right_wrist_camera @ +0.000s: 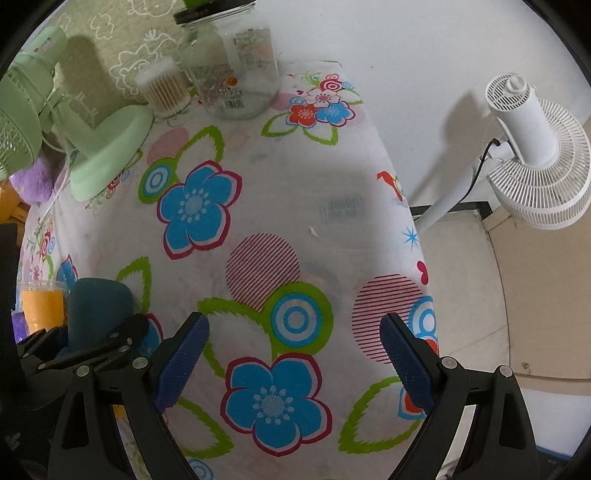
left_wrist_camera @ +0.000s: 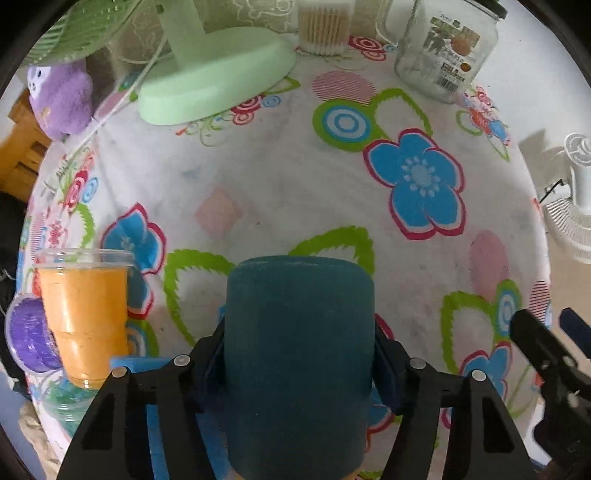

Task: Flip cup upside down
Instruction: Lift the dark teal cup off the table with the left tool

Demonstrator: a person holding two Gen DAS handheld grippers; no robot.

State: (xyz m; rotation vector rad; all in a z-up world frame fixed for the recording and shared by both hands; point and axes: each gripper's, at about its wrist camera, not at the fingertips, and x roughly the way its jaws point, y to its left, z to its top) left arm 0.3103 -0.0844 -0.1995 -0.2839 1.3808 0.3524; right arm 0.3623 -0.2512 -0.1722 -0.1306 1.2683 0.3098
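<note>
A dark teal cup (left_wrist_camera: 299, 354) fills the lower middle of the left wrist view, closed end up. My left gripper (left_wrist_camera: 299, 365) is shut on its sides, blue pads pressed against it, holding it over the flowered tablecloth (left_wrist_camera: 258, 177). The cup also shows at the lower left of the right wrist view (right_wrist_camera: 98, 310), with the left gripper's fingers around it. My right gripper (right_wrist_camera: 293, 365) is open and empty above the cloth, blue pads (right_wrist_camera: 183, 362) wide apart; it also shows at the right edge of the left wrist view (left_wrist_camera: 550, 354).
A clear plastic cup of orange drink (left_wrist_camera: 83, 317) stands to the left, a purple container (left_wrist_camera: 27, 339) beside it. At the back stand a green fan base (left_wrist_camera: 218, 77), cotton swabs (left_wrist_camera: 323, 27), a glass jar (left_wrist_camera: 447, 51) and a purple plush (left_wrist_camera: 61, 96). A white floor fan (right_wrist_camera: 535, 147) stands beyond the table's right edge.
</note>
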